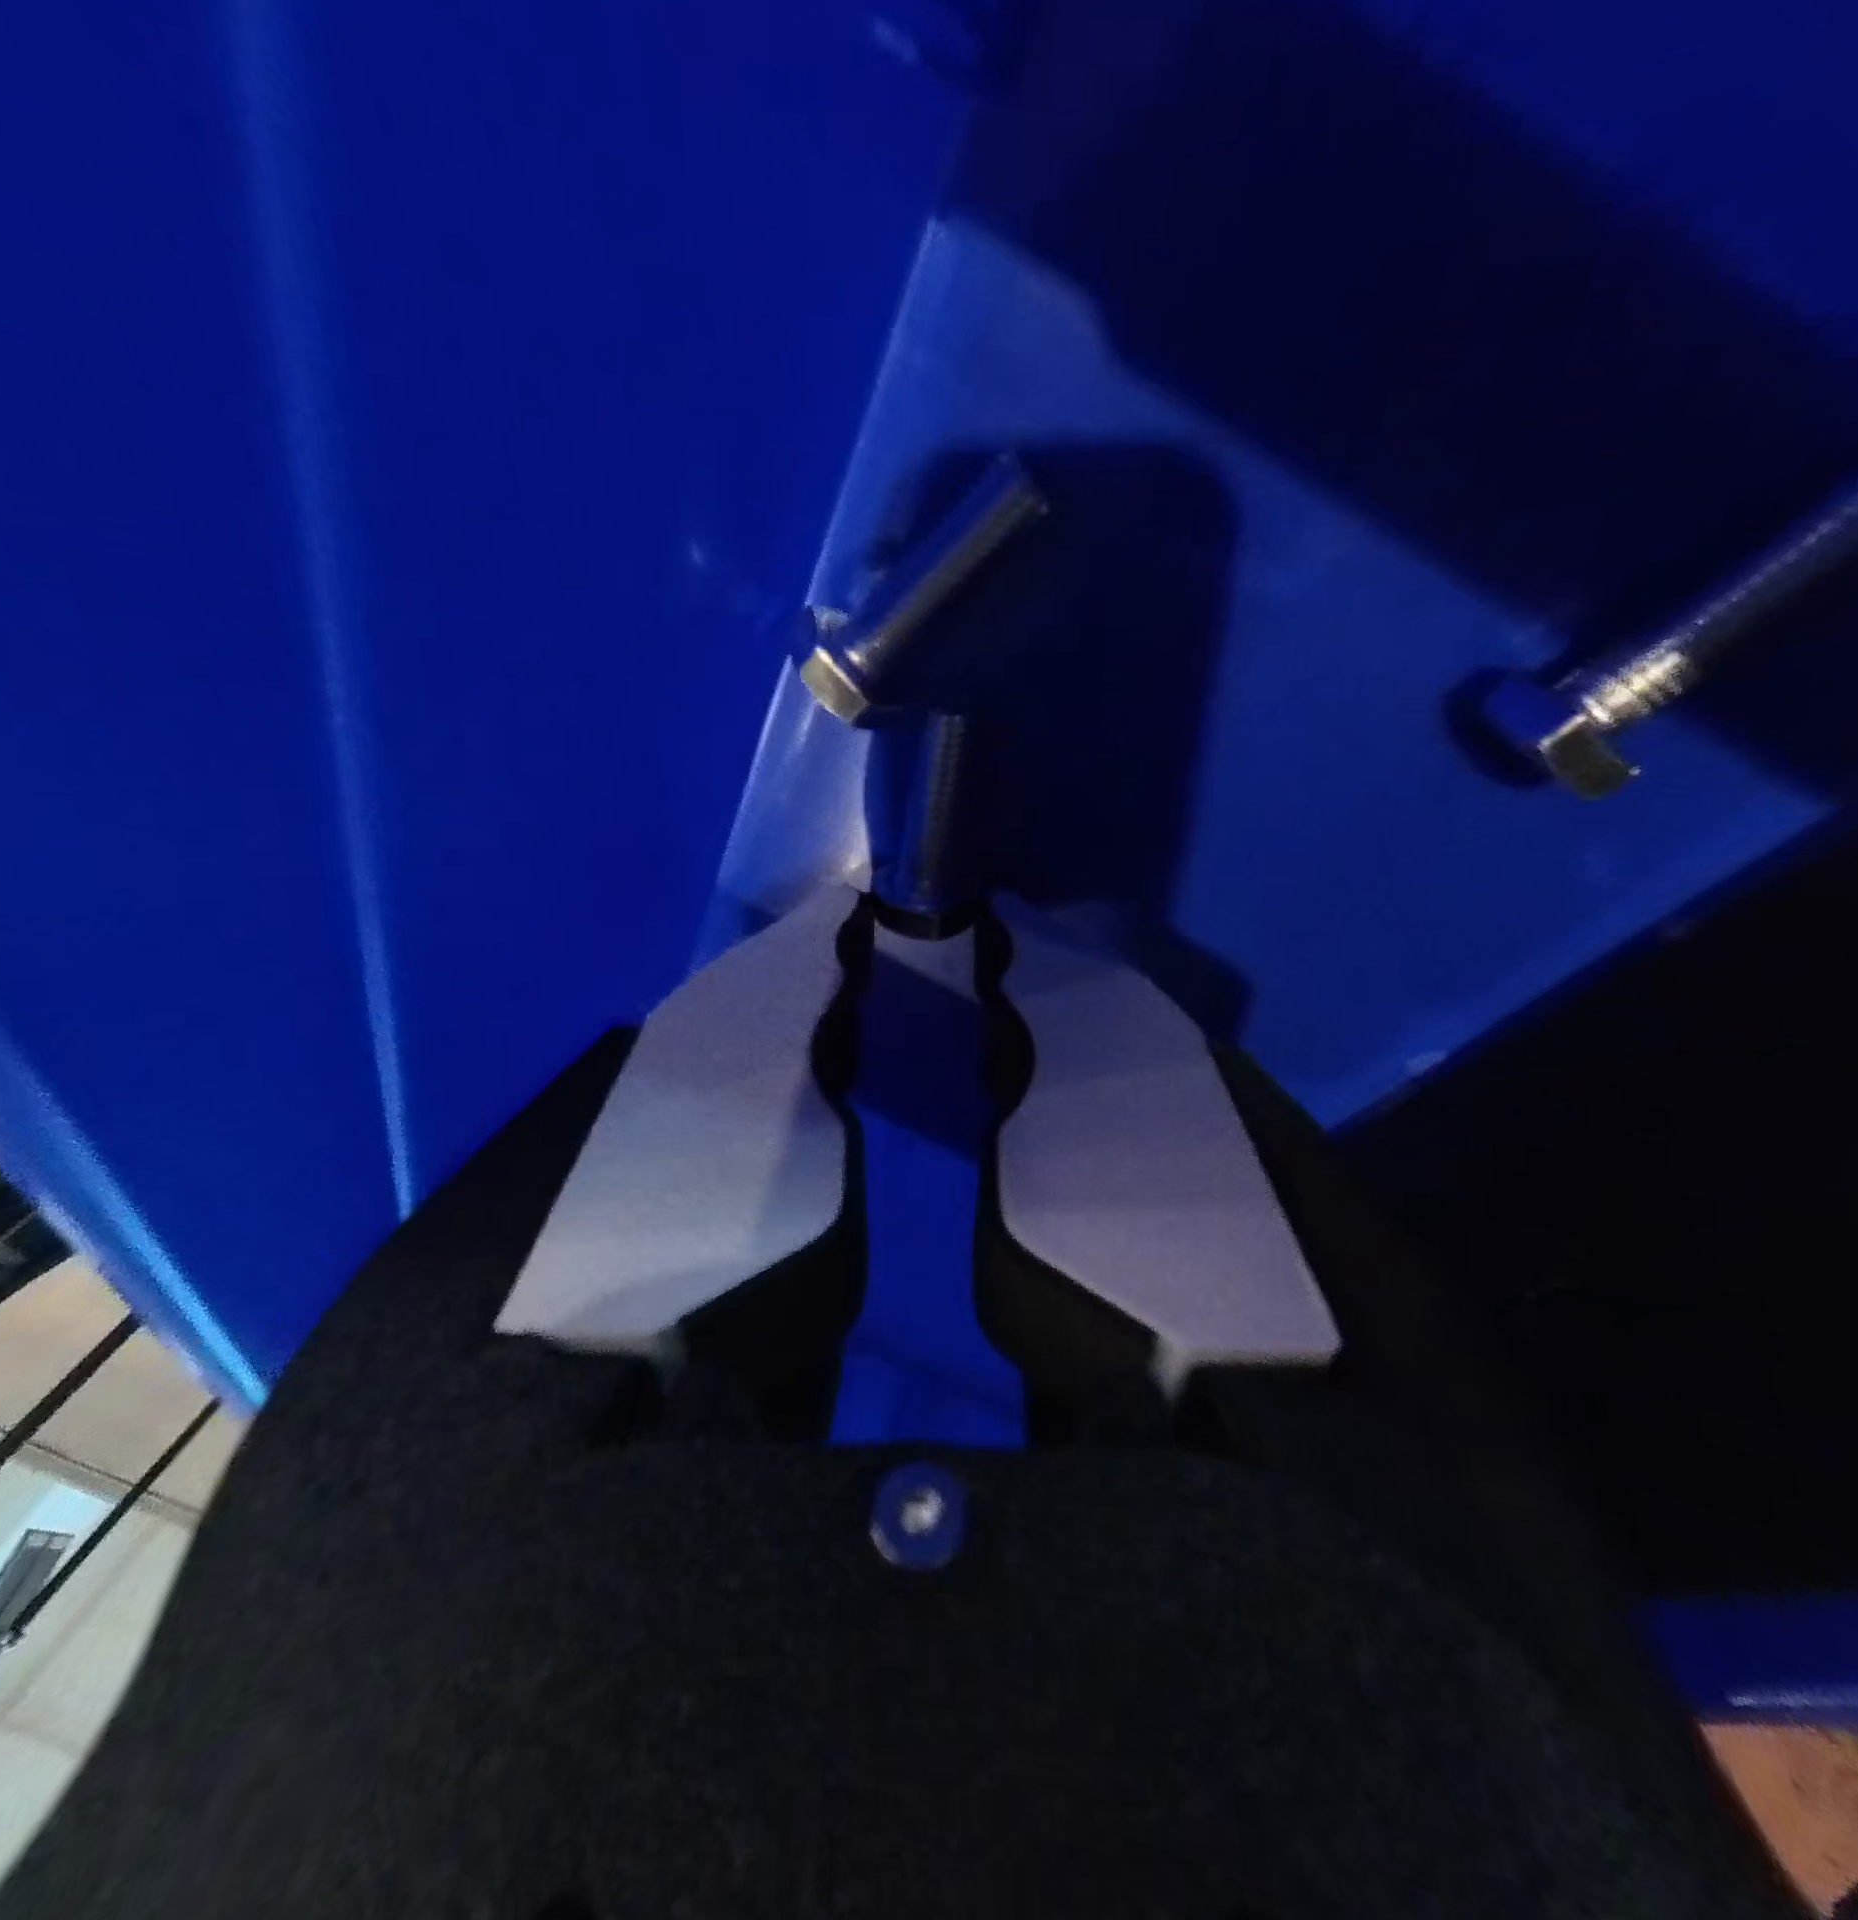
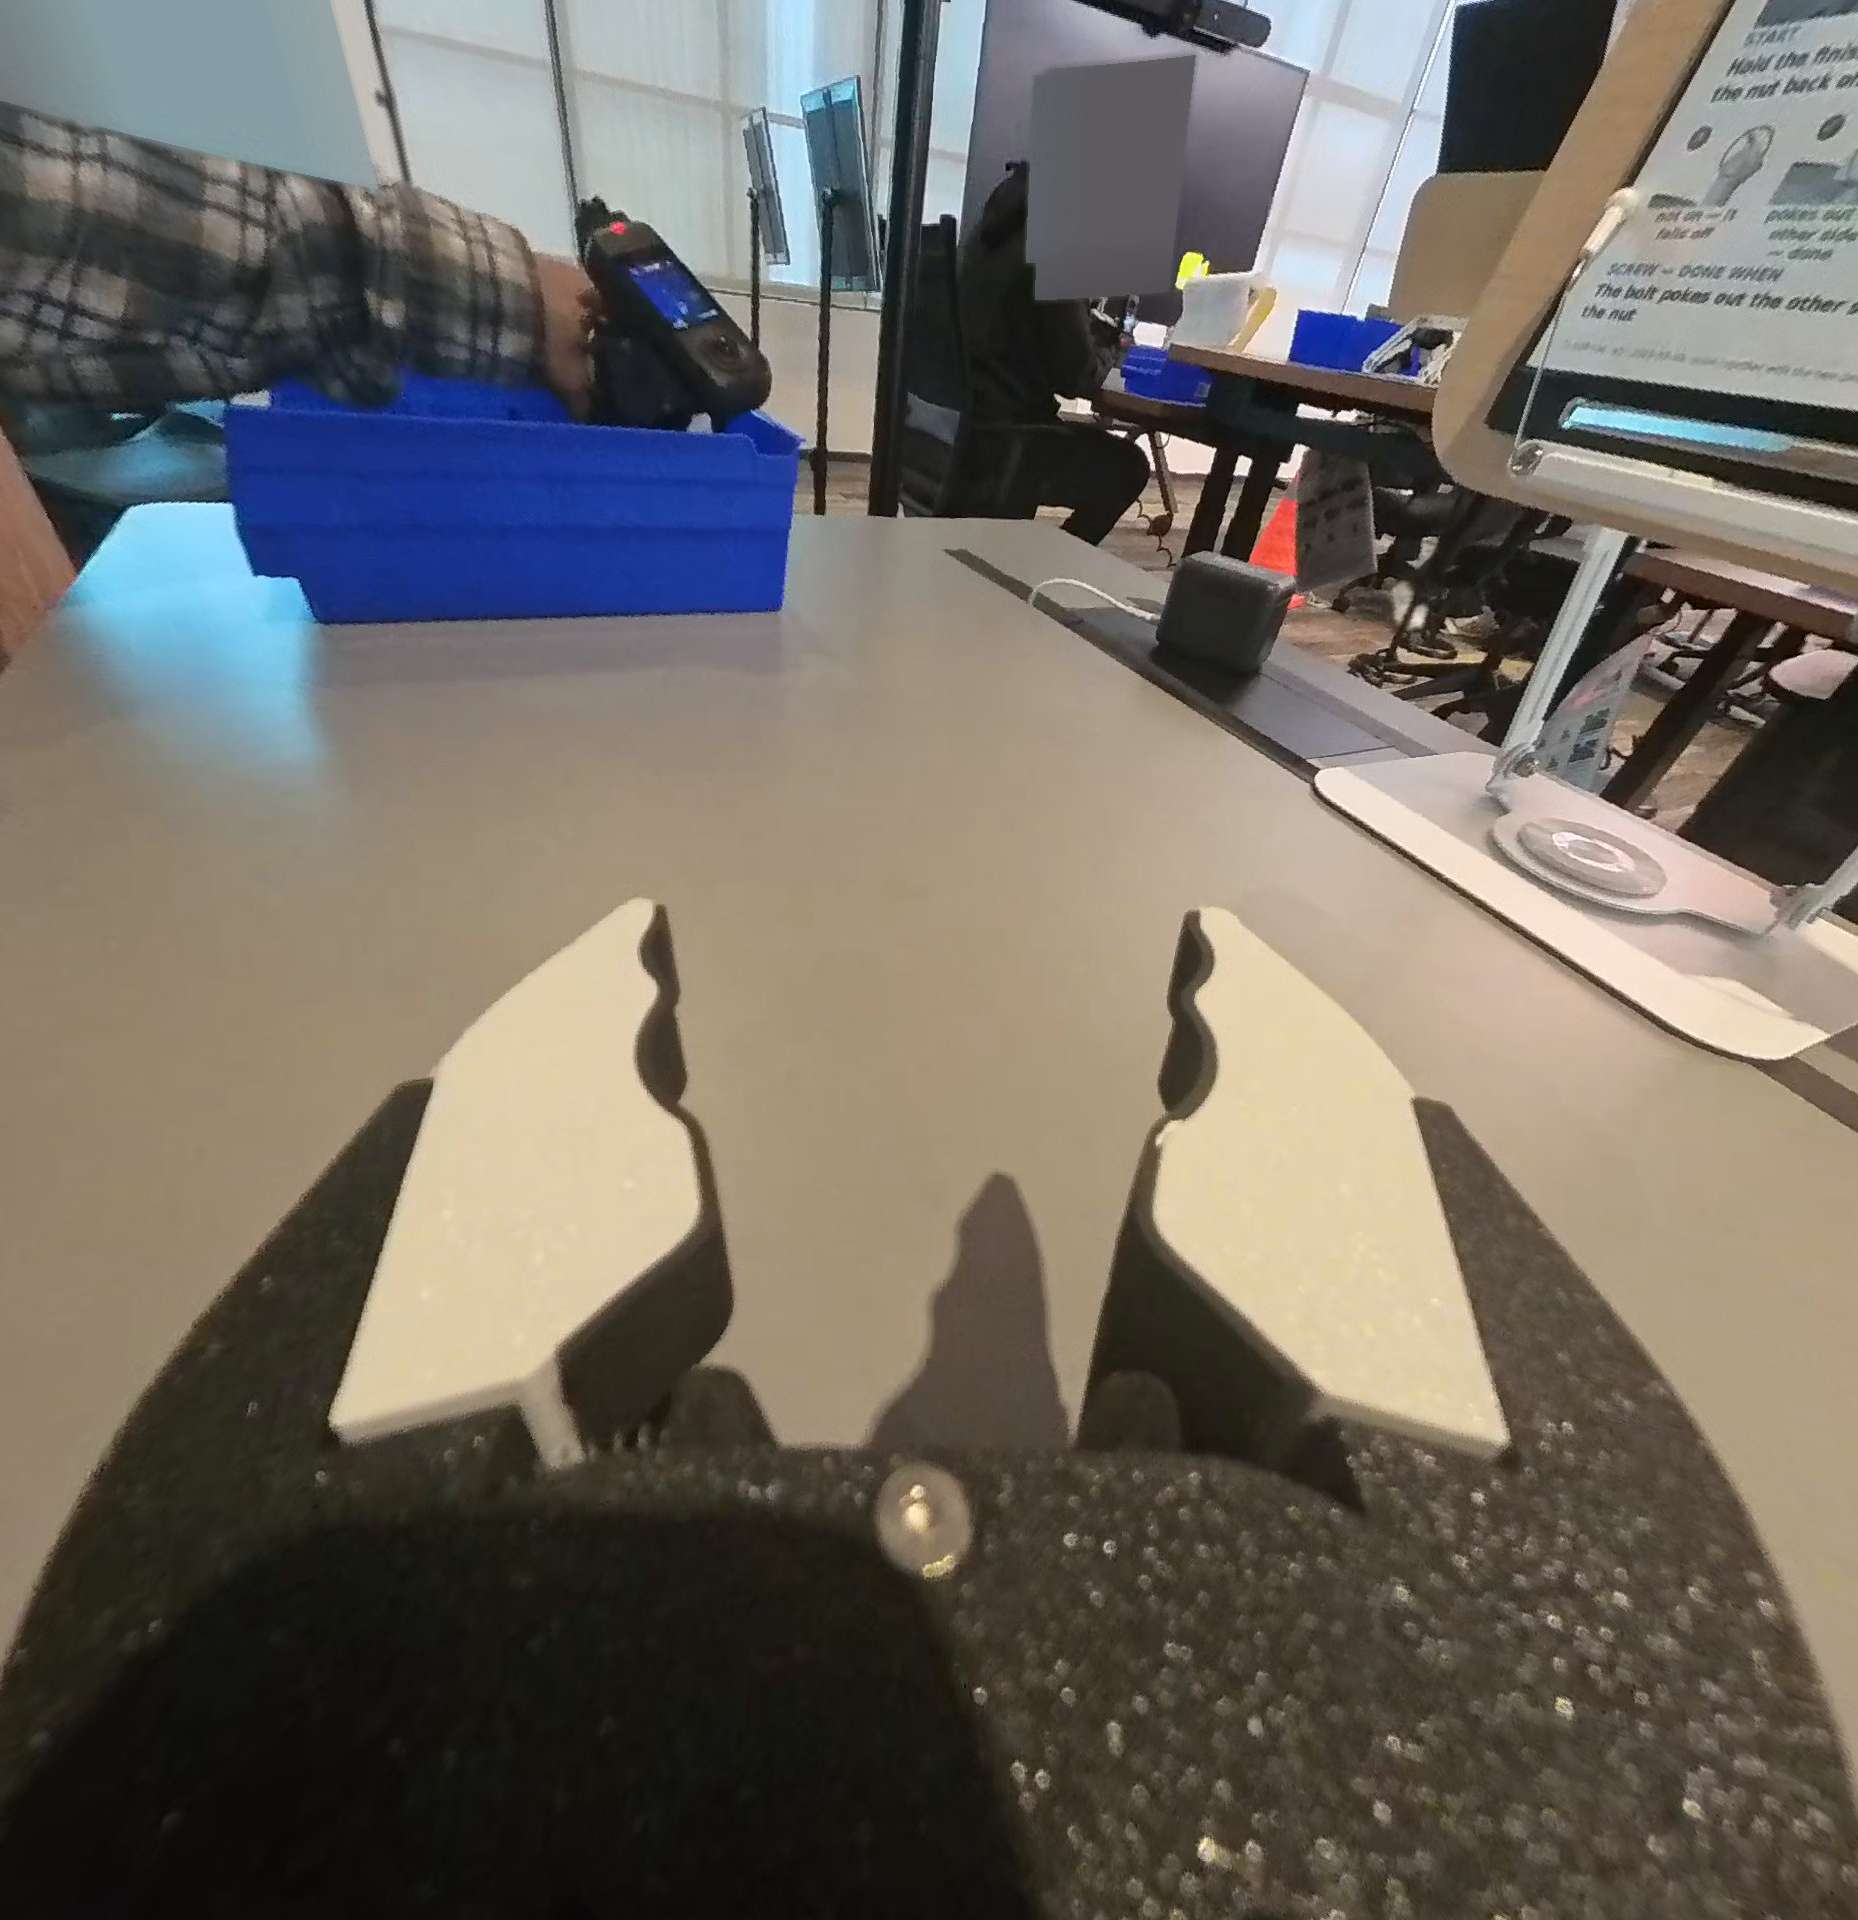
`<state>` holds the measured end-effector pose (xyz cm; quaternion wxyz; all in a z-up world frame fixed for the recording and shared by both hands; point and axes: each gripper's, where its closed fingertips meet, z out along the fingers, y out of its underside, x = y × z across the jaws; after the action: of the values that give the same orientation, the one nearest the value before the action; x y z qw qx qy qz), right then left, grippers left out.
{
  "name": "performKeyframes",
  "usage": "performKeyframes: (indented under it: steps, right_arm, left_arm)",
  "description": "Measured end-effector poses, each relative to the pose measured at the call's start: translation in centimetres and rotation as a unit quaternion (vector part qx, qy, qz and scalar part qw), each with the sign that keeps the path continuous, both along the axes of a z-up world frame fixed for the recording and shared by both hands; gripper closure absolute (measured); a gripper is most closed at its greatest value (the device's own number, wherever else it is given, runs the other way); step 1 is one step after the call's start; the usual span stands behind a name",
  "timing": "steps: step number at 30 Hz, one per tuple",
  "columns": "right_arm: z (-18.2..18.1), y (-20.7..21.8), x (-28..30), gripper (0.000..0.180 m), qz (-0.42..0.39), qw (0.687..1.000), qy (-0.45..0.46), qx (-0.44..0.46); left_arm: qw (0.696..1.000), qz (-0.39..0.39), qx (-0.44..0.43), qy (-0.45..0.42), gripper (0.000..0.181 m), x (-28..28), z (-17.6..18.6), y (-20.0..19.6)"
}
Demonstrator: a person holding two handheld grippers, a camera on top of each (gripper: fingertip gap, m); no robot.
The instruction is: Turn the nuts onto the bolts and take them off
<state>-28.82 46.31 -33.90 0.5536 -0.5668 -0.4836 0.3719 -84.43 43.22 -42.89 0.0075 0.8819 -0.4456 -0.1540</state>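
Bolts lie on the floor of a blue plastic bin point(image 1: 489, 623), right ahead of the left gripper point(image 1: 920, 925). Its two white fingers point(image 1: 717, 1122) have narrowed around the hex head of one steel bolt point(image 1: 930, 821), whose threaded shank points straight away from the tips; the head sits between the tips, but whether they truly clamp it cannot be told. Just beyond it, touching or nearly so, a second bolt point(image 1: 920, 603) lies slanted toward the upper right. A third bolt point(image 1: 1673, 665) rests well off to the right of the fingers.

The right gripper point(image 2: 925, 914) hovers over a bare grey table point(image 2: 904, 748) with its fingers spread wide and nothing between them. Far ahead and to its left stands the blue bin point(image 2: 509, 520), with the left gripper's black body point(image 2: 665, 332) reaching into it, held by a person's hand in a plaid sleeve point(image 2: 229, 281). To the right stands an instruction card on a stand point(image 2: 1673, 312).
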Motion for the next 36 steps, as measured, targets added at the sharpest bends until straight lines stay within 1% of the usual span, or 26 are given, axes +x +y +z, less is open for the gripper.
performKeyframes:
  steps: [1,4,7,11,14,16,18,21,23,25,27,30,32,34,36]
  right_arm:
    - [0.1,0.0,0.0,0.09,0.001,1.0,0.004,-0.003]
    - [0.5,0.0,0.2,0.09,0.003,1.0,0.02,-0.014]
    - [1.2,0.2,0.6,0.09,0.002,0.999,0.043,-0.028]
    - [2.1,0.4,1.2,0.09,0.003,0.996,0.077,-0.049]
    - [2.9,0.6,1.7,0.09,0.0,0.993,0.102,-0.06]
    - [3.4,0.6,2.0,0.09,0.002,0.991,0.117,-0.068]
    - [3.8,0.6,2.2,0.09,0.002,0.989,0.127,-0.072]
    - [3.9,0.6,2.3,0.09,0.0,0.989,0.128,-0.074]
    - [3.9,0.7,2.4,0.09,-0.001,0.989,0.129,-0.076]
    - [3.9,0.8,2.4,0.09,-0.002,0.989,0.128,-0.077]
    - [3.8,0.8,2.4,0.091,-0.003,0.989,0.127,-0.078]
    - [3.8,0.8,2.4,0.091,0.001,0.989,0.127,-0.081]
    - [3.7,0.5,2.4,0.094,0.007,0.988,0.129,-0.083]
    - [3.8,0.2,2.3,0.101,0.019,0.987,0.136,-0.086]
    - [4.1,-0.3,2.1,0.109,0.036,0.985,0.144,-0.09]
  left_arm:
    - [1.0,0.005,0.002,-0.001,0.162,0.0,0.0,-0.1]
    - [0.999,0.018,0.025,-0.007,0.162,0.0,0.8,-0.3]
    - [0.997,0.041,0.066,-0.024,0.162,0.0,3.0,-0.5]
    - [0.985,0.068,0.151,-0.055,0.162,-0.1,8.0,-0.7]
    - [0.966,0.083,0.223,-0.1,0.163,1.4,12.6,-0.6]
    - [0.948,0.078,0.275,-0.143,0.163,3.9,15.9,-0.1]
    - [0.923,0.063,0.319,-0.206,0.163,8.1,18.9,0.5]
    - [0.88,0.022,0.362,-0.308,0.163,16.5,22.4,1.2]
    - [0.848,-0.011,0.375,-0.376,0.163,22.8,23.8,1.4]
    - [0.815,-0.04,0.377,-0.438,0.163,28.8,24.1,1.4]
    - [0.785,-0.069,0.364,-0.497,0.163,34.4,23.2,1.4]
    - [0.75,-0.103,0.331,-0.564,0.163,41.4,19.5,2.0]
    - [0.733,-0.117,0.297,-0.602,0.163,45.3,16.5,2.4]
    - [0.719,-0.128,0.266,-0.629,0.163,48.4,13.9,2.4]
    - [0.704,-0.134,0.244,-0.653,0.163,50.6,12.1,2.1]
